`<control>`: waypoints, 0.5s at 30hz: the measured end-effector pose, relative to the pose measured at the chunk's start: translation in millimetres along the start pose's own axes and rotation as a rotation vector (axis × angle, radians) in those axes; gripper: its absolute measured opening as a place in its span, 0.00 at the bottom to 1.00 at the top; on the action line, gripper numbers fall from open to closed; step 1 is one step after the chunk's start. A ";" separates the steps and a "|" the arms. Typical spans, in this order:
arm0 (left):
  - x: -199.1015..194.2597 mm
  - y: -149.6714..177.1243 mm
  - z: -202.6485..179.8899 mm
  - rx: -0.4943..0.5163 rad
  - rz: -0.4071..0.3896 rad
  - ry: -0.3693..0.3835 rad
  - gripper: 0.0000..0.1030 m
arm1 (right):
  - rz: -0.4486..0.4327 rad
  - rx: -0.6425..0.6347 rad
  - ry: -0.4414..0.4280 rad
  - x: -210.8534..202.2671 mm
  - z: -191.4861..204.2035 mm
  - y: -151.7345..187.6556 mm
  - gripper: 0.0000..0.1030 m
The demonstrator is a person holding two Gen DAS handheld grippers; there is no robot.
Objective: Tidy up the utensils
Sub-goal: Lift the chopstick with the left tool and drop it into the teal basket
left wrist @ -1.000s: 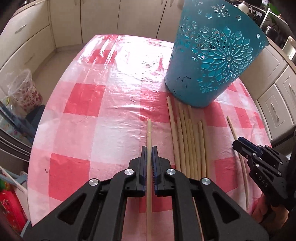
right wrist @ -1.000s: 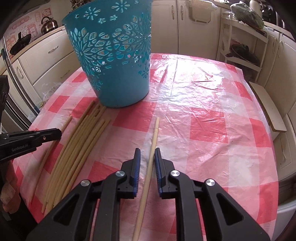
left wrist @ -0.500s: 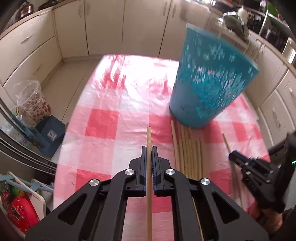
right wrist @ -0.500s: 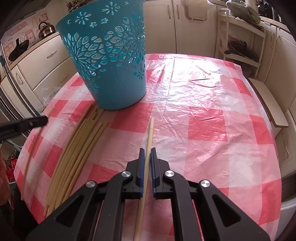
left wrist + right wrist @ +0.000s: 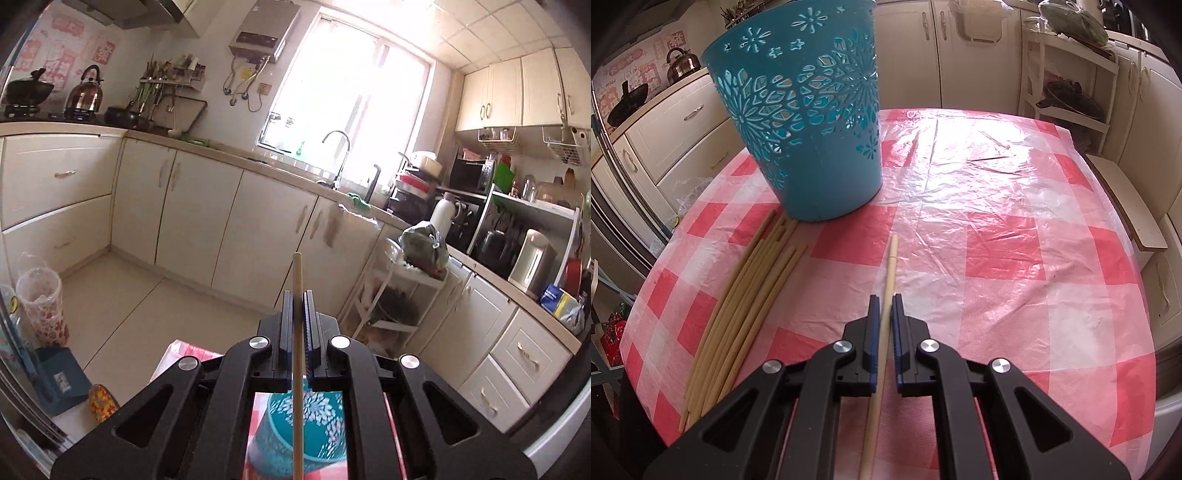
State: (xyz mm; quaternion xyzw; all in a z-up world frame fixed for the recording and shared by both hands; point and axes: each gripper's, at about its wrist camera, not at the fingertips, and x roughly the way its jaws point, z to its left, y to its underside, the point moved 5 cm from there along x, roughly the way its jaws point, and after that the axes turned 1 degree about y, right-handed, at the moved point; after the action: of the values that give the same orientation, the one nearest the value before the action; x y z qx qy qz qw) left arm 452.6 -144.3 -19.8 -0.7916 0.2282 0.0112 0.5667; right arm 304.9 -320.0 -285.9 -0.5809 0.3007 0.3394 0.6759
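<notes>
My left gripper [image 5: 297, 295] is shut on a long wooden chopstick [image 5: 297, 277] and holds it high, tipped up toward the kitchen. The teal cut-out basket [image 5: 295, 432] shows below, between the gripper's arms. In the right wrist view my right gripper [image 5: 884, 301] is shut on another chopstick [image 5: 891, 266] that lies low over the red-and-white checked tablecloth [image 5: 997, 258]. The teal basket [image 5: 809, 122] stands upright at the back left of the table. A bundle of several chopsticks [image 5: 746, 295] lies left of my right gripper, running up to the basket's foot.
Cream cabinets [image 5: 184, 221] and a sink counter [image 5: 332, 184] ring the room. A white rack [image 5: 399, 295] stands past the table's far edge. A wooden board [image 5: 1126, 206] sits beside the table's right edge. A plastic-bagged bin [image 5: 40, 302] stands on the floor at left.
My left gripper has lifted and tilted up with its chopstick, so the table dropped out of view. My right gripper closed on its chopstick and stayed low.
</notes>
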 end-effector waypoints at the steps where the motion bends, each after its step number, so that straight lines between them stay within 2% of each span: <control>1: 10.6 -0.6 -1.8 -0.005 -0.011 -0.011 0.05 | 0.000 0.004 -0.004 0.0 -0.5 0.0 0.07; 3: 32.2 -0.9 -8.5 0.001 -0.042 -0.038 0.05 | 0.001 0.011 -0.013 0.1 -2.1 -0.4 0.07; 6: 63.3 14.6 -15.2 0.002 -0.035 -0.051 0.05 | 0.002 0.034 -0.037 1.0 -5.6 -1.5 0.07; 11: 105.7 60.3 -12.3 0.047 0.044 -0.100 0.05 | 0.003 0.088 -0.091 3.6 -12.1 -4.3 0.07; 15: 112.2 92.9 -2.1 0.074 0.097 -0.124 0.05 | 0.002 0.092 -0.095 4.4 -11.6 -4.9 0.07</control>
State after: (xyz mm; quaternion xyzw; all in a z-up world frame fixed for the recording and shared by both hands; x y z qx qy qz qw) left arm 517.8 -208.8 -133.0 -0.7560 0.2310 0.0793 0.6073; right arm 311.4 -331.4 -288.2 -0.5322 0.2842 0.3533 0.7150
